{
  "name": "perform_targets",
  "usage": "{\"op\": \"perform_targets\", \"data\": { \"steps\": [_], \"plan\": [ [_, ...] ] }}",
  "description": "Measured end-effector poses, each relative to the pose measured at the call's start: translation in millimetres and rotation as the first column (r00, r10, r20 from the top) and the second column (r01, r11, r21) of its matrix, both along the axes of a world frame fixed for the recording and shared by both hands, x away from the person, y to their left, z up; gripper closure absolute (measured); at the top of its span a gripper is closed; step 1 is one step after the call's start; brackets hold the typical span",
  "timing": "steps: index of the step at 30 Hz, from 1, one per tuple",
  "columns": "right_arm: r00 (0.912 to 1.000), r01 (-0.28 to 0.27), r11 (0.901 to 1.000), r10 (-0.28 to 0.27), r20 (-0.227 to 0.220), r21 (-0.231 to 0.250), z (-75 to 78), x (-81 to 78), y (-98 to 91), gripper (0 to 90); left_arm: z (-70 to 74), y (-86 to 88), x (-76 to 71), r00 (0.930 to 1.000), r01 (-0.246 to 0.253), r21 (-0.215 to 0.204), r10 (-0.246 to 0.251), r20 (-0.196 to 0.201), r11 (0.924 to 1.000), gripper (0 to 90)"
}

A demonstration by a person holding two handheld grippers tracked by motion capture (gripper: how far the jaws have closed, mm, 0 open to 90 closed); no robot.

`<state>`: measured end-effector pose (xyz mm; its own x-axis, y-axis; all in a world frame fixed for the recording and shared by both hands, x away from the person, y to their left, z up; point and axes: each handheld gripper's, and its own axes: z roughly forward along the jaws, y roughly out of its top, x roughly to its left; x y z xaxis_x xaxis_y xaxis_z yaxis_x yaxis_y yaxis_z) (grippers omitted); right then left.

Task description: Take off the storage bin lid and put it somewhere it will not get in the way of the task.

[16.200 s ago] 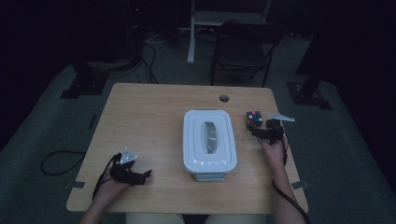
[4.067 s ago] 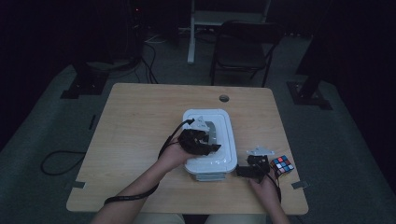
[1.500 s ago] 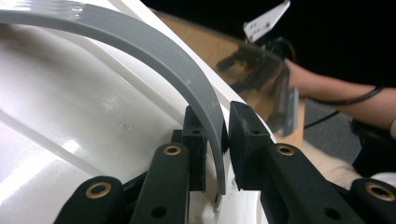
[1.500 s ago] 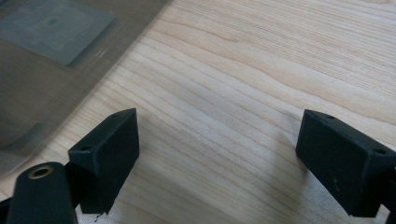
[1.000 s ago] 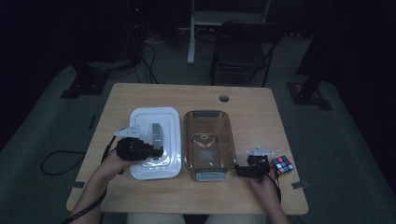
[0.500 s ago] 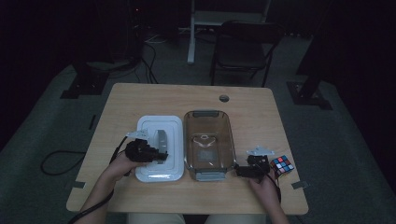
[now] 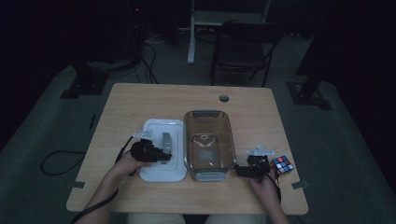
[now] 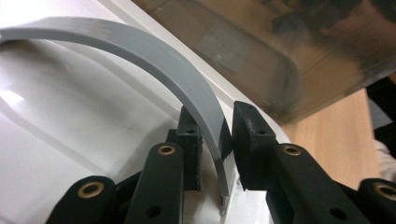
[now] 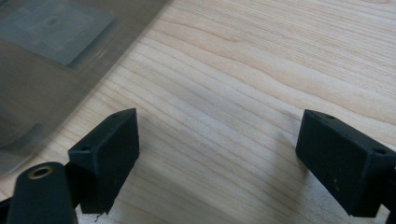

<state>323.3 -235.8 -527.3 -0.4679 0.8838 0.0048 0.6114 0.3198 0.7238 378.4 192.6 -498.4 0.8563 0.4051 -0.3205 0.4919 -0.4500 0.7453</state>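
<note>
The left gripper (image 7: 161,154) has its jaws just easing apart around the grey handle (image 8: 187,79) of the white lid (image 7: 161,156), which lies flat on the wooden table (image 7: 140,102) just left of the clear box (image 7: 208,144). The right gripper (image 7: 243,171) rests wide open and empty right of the box, beside a puzzle cube (image 7: 281,165). A chair (image 7: 243,46) stands beyond the table in a dark room.

The wooden table (image 7: 140,105) carries three things — white lid (image 7: 159,172), clear container (image 7: 226,135), colour cube (image 7: 282,165).

No readable text, labels, brands or numbers on anything.
</note>
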Motion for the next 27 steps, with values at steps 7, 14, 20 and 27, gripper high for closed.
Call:
{"op": "perform_targets", "data": {
  "steps": [7,14,20,27],
  "plan": [
    [1.0,0.0,1.0,0.0,0.0,0.0,0.0,0.0,0.0,13.2,-9.9,-2.0,3.7,0.9993,-0.037,0.022,0.037,-0.003,0.9991,68.8],
    [1.0,0.0,1.0,0.0,0.0,0.0,0.0,0.0,0.0,13.2,-15.5,-2.2,3.3,0.9961,-0.088,0.027,0.088,-0.006,0.9957,63.4],
    [1.0,0.0,1.0,0.0,0.0,0.0,0.0,0.0,0.0,13.2,-9.8,-4.0,1.9,0.9886,-0.141,0.076,0.145,-0.042,0.987,45.3],
    [1.0,0.0,1.0,0.0,-0.001,0.0,0.1,0.0,0.0,13.2,0.2,0.2,-1.7,0.9721,-0.232,0.041,0.233,-0.029,0.9719,26.3]
  ]
}}
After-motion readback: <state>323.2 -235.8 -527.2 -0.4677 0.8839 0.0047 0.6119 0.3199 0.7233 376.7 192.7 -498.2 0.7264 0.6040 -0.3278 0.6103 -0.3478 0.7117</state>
